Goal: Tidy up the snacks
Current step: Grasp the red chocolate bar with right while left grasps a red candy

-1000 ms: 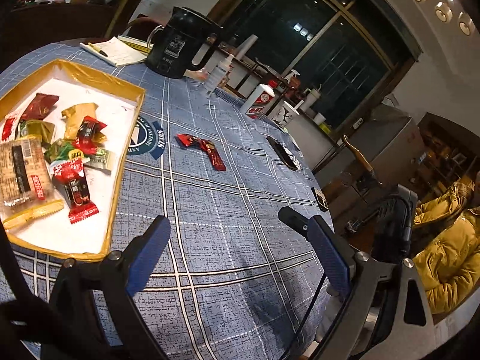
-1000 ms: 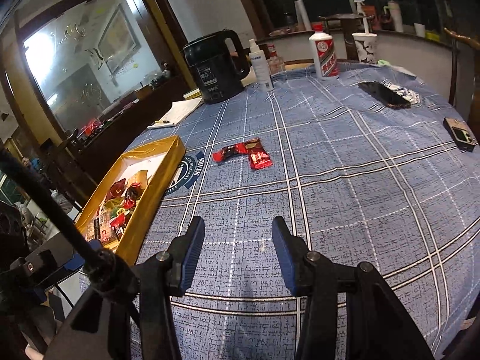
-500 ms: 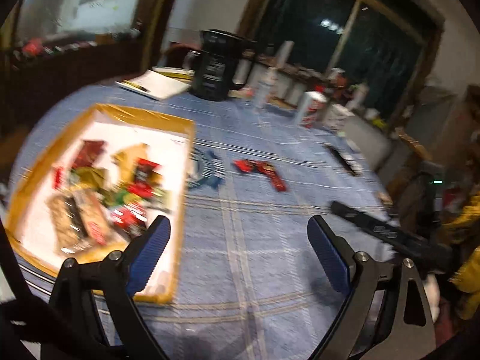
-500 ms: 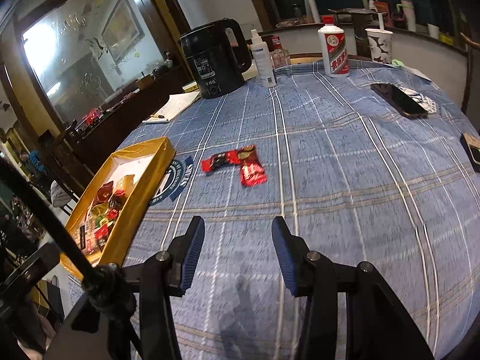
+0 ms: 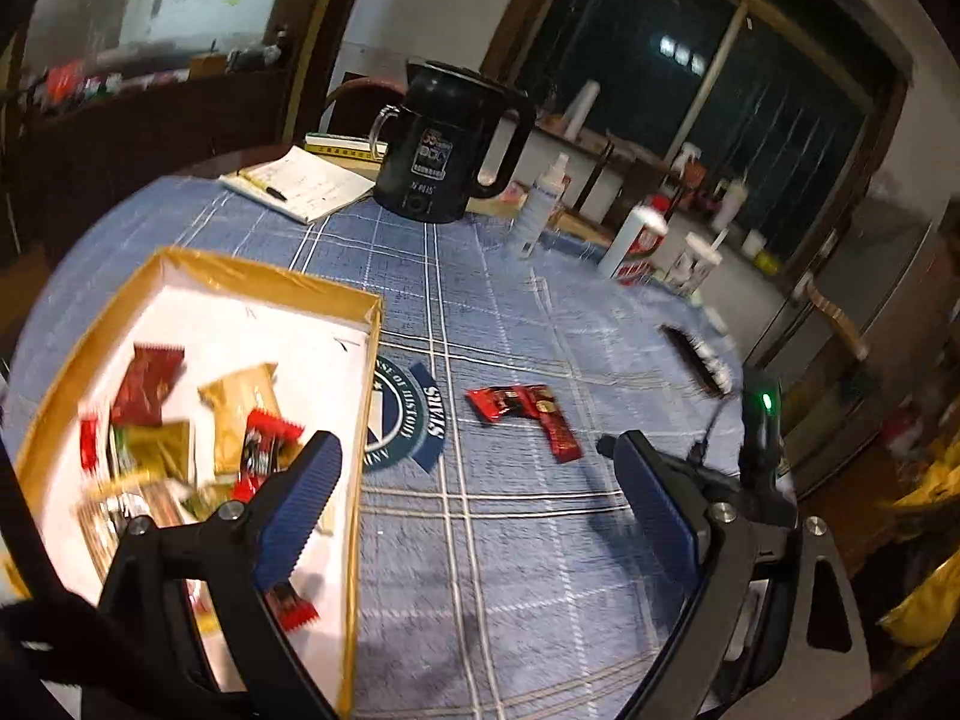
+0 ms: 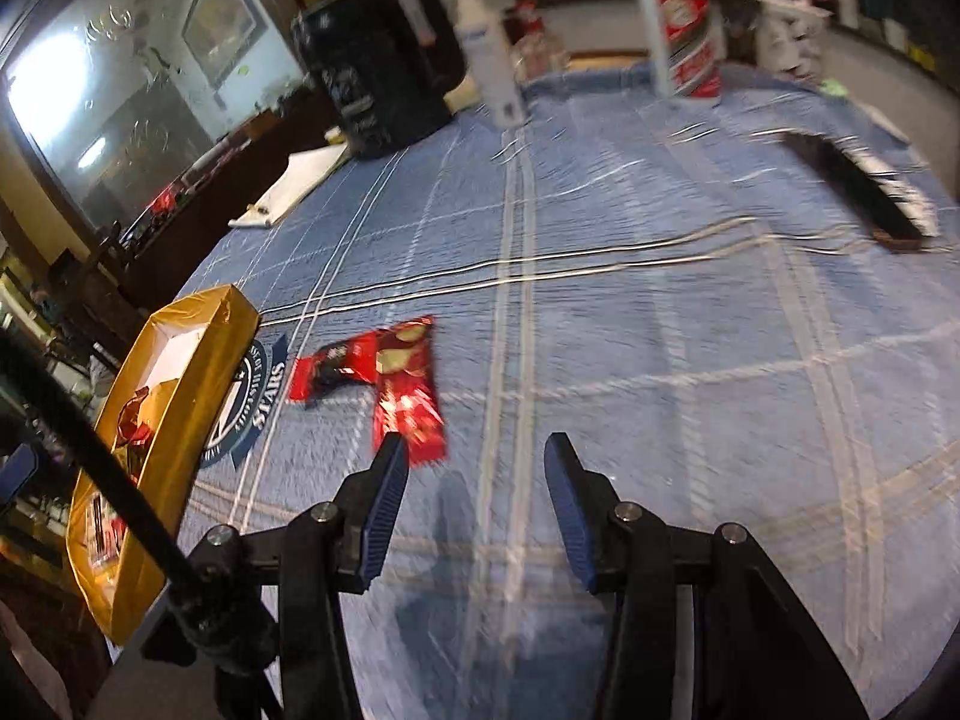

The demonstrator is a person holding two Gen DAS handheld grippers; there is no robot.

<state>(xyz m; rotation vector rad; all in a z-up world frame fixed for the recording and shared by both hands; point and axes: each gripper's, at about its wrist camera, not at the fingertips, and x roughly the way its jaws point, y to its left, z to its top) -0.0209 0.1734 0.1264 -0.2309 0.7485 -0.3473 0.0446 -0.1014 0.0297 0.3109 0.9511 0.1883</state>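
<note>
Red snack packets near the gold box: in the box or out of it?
Out: both red snack packets lie on the blue tablecloth, beside the gold box.

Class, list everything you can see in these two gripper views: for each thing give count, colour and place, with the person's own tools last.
tablecloth: one, blue plaid, covering the table.
gold box: one, gold rim, white inside, on the near left of the table, holding assorted snack packets.
red snack packets: two, red, overlapping on the cloth just right of the box.
kettle: one, black, far side of the table.
notepad: one, white, with a pen on it, left of the kettle.
spray bottle: one, white, right of the kettle.
red-and-white bottle: one, far right.
phone: one, dark, right side of the cloth.
left gripper: one, black with blue pads, open and empty.
right gripper: one, same colours, open, just short of the red packets.
</note>
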